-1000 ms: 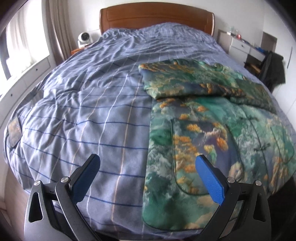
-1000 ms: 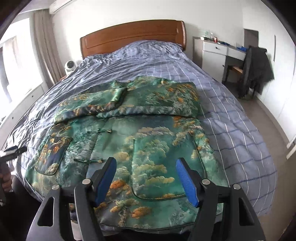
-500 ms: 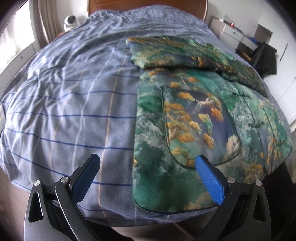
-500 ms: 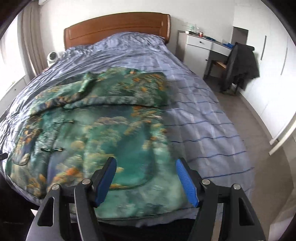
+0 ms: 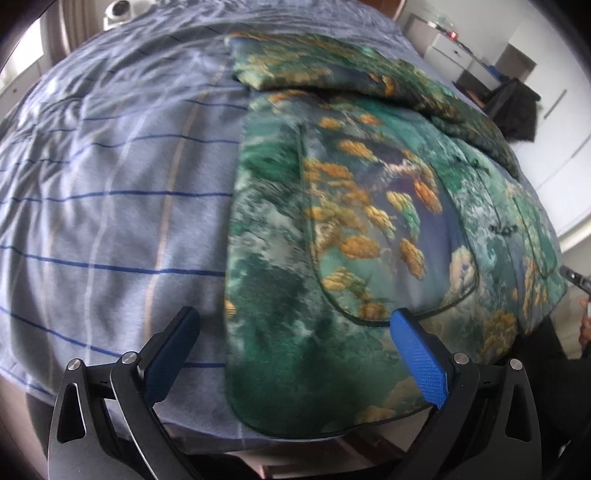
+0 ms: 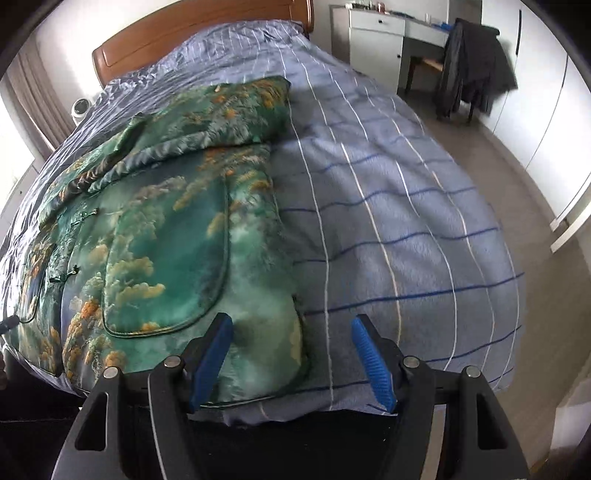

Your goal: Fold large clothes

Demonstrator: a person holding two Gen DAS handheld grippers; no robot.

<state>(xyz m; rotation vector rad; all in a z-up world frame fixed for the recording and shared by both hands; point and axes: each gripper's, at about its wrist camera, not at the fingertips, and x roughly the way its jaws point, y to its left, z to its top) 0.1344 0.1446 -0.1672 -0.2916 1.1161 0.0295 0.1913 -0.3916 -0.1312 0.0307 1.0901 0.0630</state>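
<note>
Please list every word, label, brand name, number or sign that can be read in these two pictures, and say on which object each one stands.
None: no readable text shows in either view.
The green patterned garment bears only a printed design, no letters.
The striped bedcover has lines only.
The items on the white dresser are too small and blurred to read.
The left gripper and right gripper show no markings.

Green-gold printed satin jacket (image 5: 343, 229) looks glossy, smooth. Blue striped cotton duvet (image 6: 399, 206) matt, soft. Brown wooden headboard (image 6: 199, 33) polished.
</note>
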